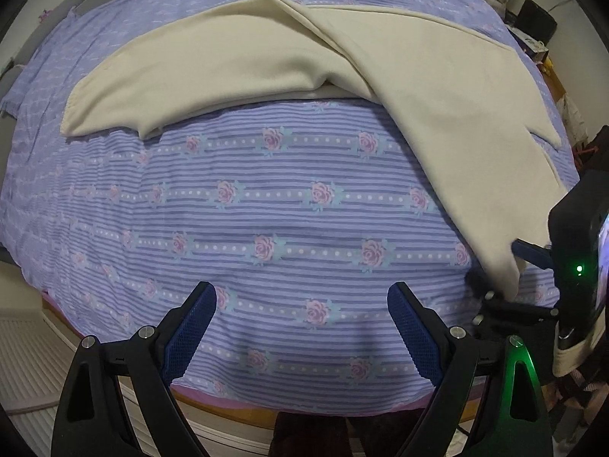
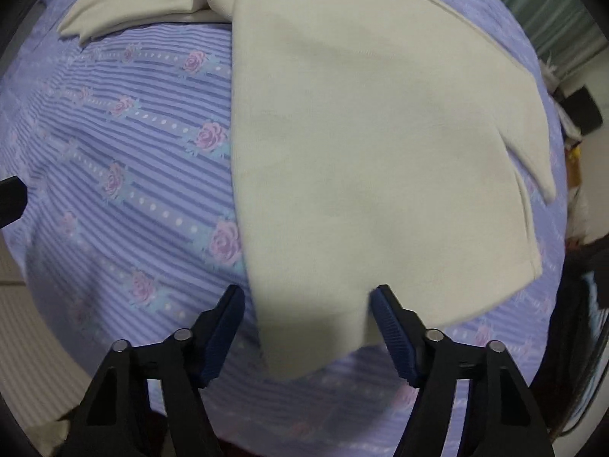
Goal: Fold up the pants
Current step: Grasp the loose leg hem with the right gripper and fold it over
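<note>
Two grippers, both with jaws apart, neither clamped on anything. Left gripper point(image 1: 302, 327) hovers over bare bedspread point(image 1: 266, 209) near the bed's front edge. Right gripper point(image 2: 308, 327) sits at the near hem of the pants point(image 2: 361, 133), cloth corner lying between its blue pads point(image 2: 392, 327) but not pinched.

Pants: cream, spread on the bed in a V, one leg running toward the far left point(image 1: 198, 72), the other coming down to the front right corner; the legs overlap at the far side where they meet. Waist end can't tell.

Handling guess: light, soft, limp knit-like fabric, will drape and sag, not slippery, not fragile. Best hold is probably the hem corners of the near leg, one pad under the edge, then carry it across onto the other leg.

Surface: soft purple striped bedspread with roses, may bunch under the pads. Wooden bed frame point(image 1: 243, 413) at the front edge. Room: green curtain point(image 2: 563, 11) behind, clutter at right.
</note>
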`<state>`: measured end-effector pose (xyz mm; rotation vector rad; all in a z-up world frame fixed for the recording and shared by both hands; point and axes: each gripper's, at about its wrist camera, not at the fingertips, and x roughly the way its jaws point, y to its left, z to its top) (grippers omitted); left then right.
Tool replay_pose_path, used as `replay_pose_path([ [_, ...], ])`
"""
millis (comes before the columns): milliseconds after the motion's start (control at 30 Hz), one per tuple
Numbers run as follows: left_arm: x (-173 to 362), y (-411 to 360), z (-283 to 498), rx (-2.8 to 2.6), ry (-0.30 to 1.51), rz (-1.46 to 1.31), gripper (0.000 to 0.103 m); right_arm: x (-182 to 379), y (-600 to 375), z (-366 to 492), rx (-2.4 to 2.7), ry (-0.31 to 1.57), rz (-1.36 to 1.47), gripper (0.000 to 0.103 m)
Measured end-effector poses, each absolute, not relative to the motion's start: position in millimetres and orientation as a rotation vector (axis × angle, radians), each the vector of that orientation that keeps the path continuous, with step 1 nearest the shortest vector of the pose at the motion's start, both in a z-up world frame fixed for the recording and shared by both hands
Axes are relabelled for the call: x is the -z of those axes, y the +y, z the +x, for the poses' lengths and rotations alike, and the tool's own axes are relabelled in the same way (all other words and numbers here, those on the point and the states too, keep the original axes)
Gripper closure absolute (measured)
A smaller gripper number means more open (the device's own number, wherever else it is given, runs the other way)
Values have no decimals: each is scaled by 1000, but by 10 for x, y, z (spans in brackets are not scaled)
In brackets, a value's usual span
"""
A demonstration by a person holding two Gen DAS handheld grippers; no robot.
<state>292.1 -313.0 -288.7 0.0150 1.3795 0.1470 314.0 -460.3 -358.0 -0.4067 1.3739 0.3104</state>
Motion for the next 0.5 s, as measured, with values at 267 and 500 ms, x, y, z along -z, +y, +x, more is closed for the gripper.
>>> replay_pose_path([
  [267,2725,-3004,3120,-125,1342,-40,11,2915,-4861,3291,-270,1235,-307,94],
  [500,2409,-2967,3513,-94,1220,-13,11,1900,-5370,3911,-76,967,-250,94],
])
